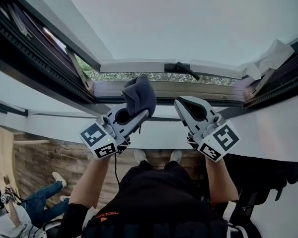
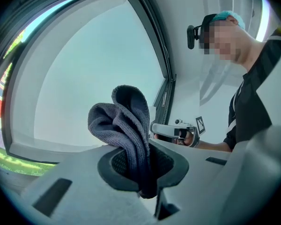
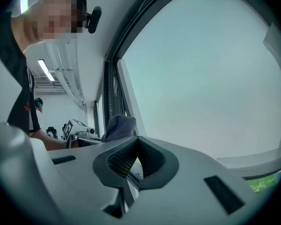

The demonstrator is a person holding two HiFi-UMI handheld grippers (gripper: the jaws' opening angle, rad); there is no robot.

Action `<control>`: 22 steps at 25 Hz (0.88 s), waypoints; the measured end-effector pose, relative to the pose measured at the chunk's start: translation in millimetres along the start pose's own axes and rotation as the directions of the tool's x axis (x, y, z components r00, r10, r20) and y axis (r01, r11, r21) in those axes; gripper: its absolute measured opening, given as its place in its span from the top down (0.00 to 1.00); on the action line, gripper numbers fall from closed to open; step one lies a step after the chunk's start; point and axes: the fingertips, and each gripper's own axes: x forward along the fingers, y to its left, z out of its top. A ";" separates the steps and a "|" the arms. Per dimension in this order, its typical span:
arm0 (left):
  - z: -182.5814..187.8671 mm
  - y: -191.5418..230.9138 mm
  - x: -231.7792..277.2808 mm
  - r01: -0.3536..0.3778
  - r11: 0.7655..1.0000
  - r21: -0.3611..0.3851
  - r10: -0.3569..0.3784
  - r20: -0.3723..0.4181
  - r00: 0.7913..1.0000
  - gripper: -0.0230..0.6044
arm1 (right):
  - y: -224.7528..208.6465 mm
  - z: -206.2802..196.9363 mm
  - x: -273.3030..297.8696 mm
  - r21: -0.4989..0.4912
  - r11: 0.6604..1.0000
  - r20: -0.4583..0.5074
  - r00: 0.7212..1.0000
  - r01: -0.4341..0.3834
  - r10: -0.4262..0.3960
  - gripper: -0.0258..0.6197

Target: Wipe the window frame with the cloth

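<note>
**Head view and both gripper views: cloth raised to the window.** My left claw point(image 1: 135, 114) is clamped on a fold of the dark cloth point(image 1: 139, 95). The rest of the cloth stands up in a loose bunch in front of the lower window frame point(image 1: 198, 89), and I cannot tell whether it touches the frame. My right claw point(image 1: 185, 107) hangs just beside it with the jaws together and nothing between them.

Hazards, as I judge them:
- **Thin grip.** Only a narrow pinch of fabric is gripped, so a hard drag along the frame could pull the cloth free.
- **Open sash.** Greenery shows through the gap, so a loosened cloth might drop outside.
- **Snagging.** The black handle point(image 1: 181, 68) sits above the frame and could catch the bunch.
- **Poor contact.** The bunch may roll, so that the bare claw scrapes the frame.
</note>
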 end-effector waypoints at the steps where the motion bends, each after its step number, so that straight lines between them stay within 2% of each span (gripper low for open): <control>1: -1.9 -1.8 2.0 0.005 1.000 -0.004 -0.005 -0.003 1.000 0.88 | -0.3 -1.6 -1.9 0.002 1.000 -0.005 1.000 0.004 -0.004 0.96; 9: -5.5 -8.2 17.8 0.029 0.999 0.021 -0.028 -0.010 1.000 0.88 | -8.3 -7.9 -13.1 0.007 0.999 -0.034 0.999 0.035 -0.035 0.96; 22: 0.4 -27.4 49.1 0.054 0.982 0.182 -0.048 -0.041 0.998 0.88 | -15.9 -3.6 -20.9 -0.019 1.000 -0.054 0.998 0.013 -0.014 0.96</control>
